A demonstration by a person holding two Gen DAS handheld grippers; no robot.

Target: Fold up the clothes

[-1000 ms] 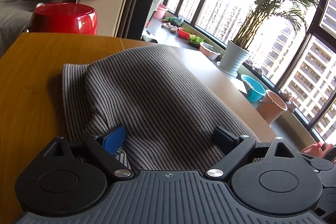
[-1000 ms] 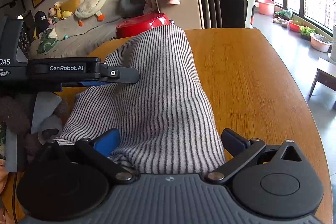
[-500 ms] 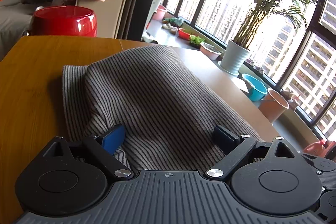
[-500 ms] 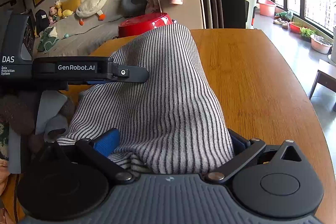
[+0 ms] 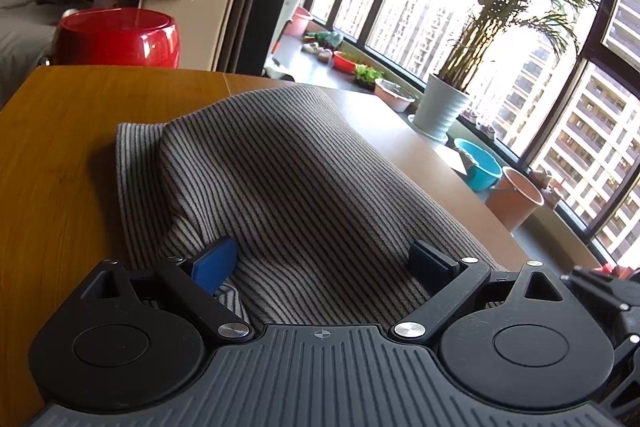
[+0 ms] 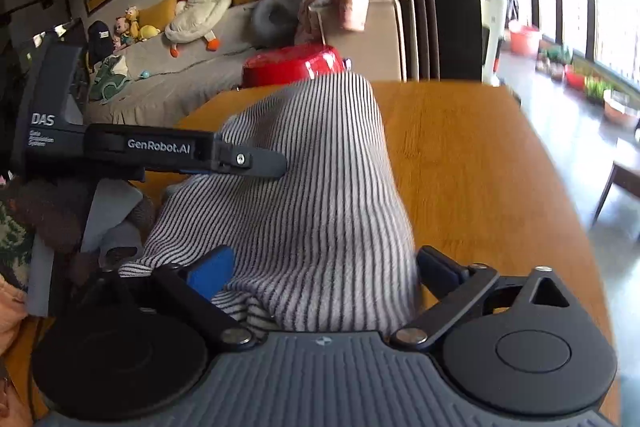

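Striped cloth (image 6: 320, 187) lies humped along the wooden bench (image 6: 480, 167), its near end running in between both pairs of tongs. The right tongs (image 6: 320, 275) are closing on it: half a second ago the cloth spread wider across the gap and hid the right-hand pad, and now that pad shows clear beside the cloth edge, so the pads do not yet pinch. The left tongs (image 5: 324, 259) stand wide as before, cloth draped between them, neither pad pressing; from the right wrist view they reach in level over the cloth's left side. By my reading, a grasp of the near hem is beginning, ready for a fold toward the far end by the red bowl (image 5: 116, 37).
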